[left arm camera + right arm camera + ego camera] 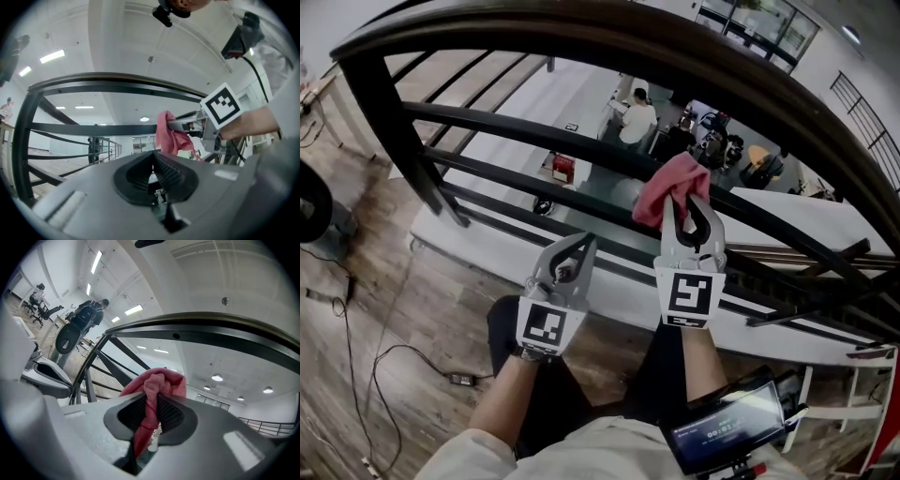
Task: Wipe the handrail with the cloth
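Between your right tongs (151, 401) the pink cloth (673, 183) is pinched tight, bunched below the dark handrail (609, 33). Your left tongs (152, 171) sit closed on nothing, alongside. Screen (727, 422) print is unreadable.

The handrail (581, 33) is running out of the head view at both sides, well above the fingers. The cloth (157, 385) is dropping between the right gripper (154, 403) fingers, its tail passing out of sight beneath them. Ahead of the left gripper (152, 169) fingertips, the cloth is covering the right fingers' tips. Behind the fingers, a screen (727, 427) is showing print too small to read.
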Motion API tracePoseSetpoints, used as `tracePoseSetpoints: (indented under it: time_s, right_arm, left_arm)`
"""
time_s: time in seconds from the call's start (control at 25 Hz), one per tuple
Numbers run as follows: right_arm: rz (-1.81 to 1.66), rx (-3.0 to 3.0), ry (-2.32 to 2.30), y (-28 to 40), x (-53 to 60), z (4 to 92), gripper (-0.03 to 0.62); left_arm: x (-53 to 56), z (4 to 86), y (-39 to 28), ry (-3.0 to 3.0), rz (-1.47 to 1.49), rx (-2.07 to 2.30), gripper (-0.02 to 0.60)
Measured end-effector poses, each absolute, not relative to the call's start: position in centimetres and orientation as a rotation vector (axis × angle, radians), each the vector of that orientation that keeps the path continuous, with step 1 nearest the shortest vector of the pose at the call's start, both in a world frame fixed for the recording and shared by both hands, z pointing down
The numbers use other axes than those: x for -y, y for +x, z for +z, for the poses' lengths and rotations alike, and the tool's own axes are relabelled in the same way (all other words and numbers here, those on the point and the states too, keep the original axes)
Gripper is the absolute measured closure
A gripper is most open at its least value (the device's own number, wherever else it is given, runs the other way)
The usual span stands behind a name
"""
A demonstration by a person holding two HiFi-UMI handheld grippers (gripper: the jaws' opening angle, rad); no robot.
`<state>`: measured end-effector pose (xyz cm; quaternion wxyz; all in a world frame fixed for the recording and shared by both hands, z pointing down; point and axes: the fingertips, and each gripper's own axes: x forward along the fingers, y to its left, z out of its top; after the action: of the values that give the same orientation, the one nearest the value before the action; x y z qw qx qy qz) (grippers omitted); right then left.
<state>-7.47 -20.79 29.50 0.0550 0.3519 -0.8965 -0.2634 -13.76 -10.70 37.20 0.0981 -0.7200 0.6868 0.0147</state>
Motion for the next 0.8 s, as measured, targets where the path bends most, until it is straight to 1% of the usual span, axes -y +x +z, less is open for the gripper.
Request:
tracePoseSetpoints:
  time_s: [0.32, 0.68, 0.8]
  right_arm:
    - [-0.802, 2.762, 1.043, -9.0, 20.1, 29.3, 0.533]
    - [-0.729, 2.768, 1.115, -7.4, 20.9, 29.4, 0.533]
    - [-0.706, 2.771, 1.140, -5.5, 21.3, 29.1, 0.533]
  left_arm:
    - [10.5, 36.9, -13.6, -2.121, 0.071, -2.055, 0.575]
    - [11.5, 36.9, -13.4, -2.150, 0.051, -2.014, 0.575]
    - [11.9, 36.7, -12.2, -2.160, 0.027, -1.989, 0.575]
